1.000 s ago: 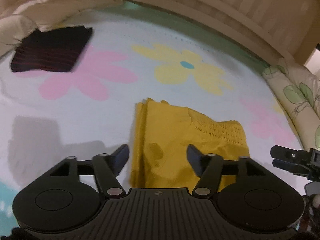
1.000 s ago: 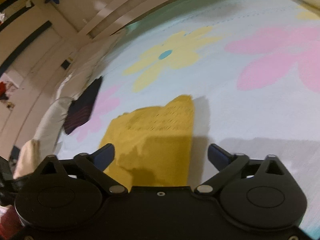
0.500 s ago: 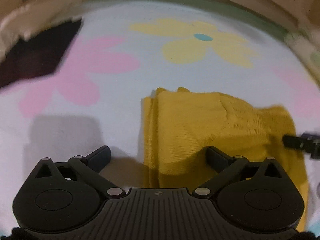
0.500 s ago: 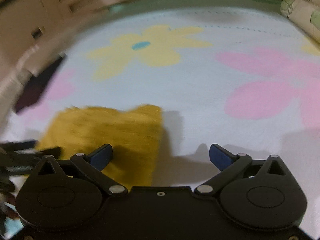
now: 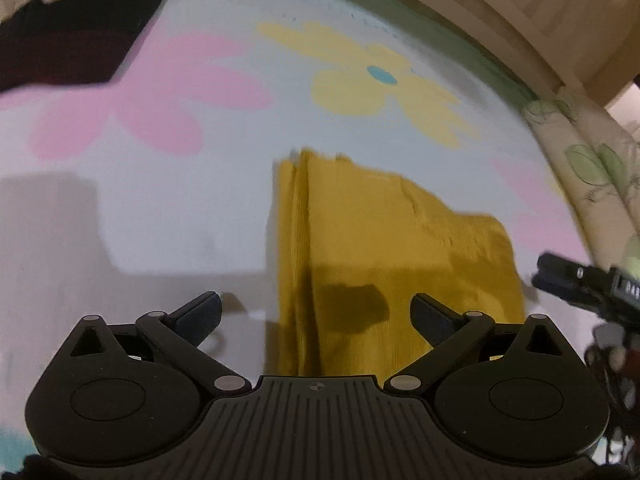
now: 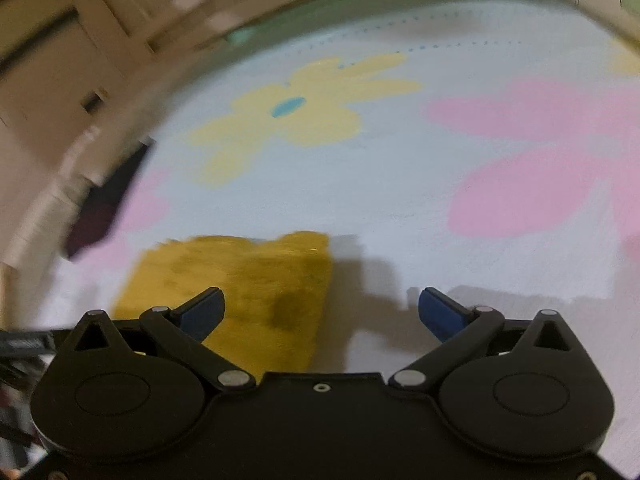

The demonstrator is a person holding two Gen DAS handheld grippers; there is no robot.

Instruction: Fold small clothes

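**Both hand-held grippers spread over the yellow garment, nothing pinched**

I'm looking at the yellow garment (image 5: 384, 264) lying flat on the flower-print bed sheet (image 5: 192, 208), partly folded into a rough rectangle. In the left wrist view its long axis is running away from me, with a stack of folded layers showing along its left edge.

Left hand-held gripper (image 5: 316, 314) is sitting spread wide, nothing between the pads. It's straddling the near-left part of the cloth: left finger (image 5: 200, 312) over bare sheet, right finger (image 5: 430, 316) over yellow fabric. So the layered edge is lying right between the jaws, slightly left of centre.

Right hand-held gripper (image 6: 322, 310) is also spread wide and empty. From it the garment (image 6: 240, 280) is lying ahead and to the left; its right edge is falling between the jaws, left finger over cloth, right finger over sheet.

I'm reading both as equally close, each lined up on its own side edge. I'm judging the next move as a two-edge pickup at the near end, folding away along the long axis. Contact height I can't tell, frames are blurred.

A dark folded garment (image 5: 76, 36) is sitting well apart, far left.
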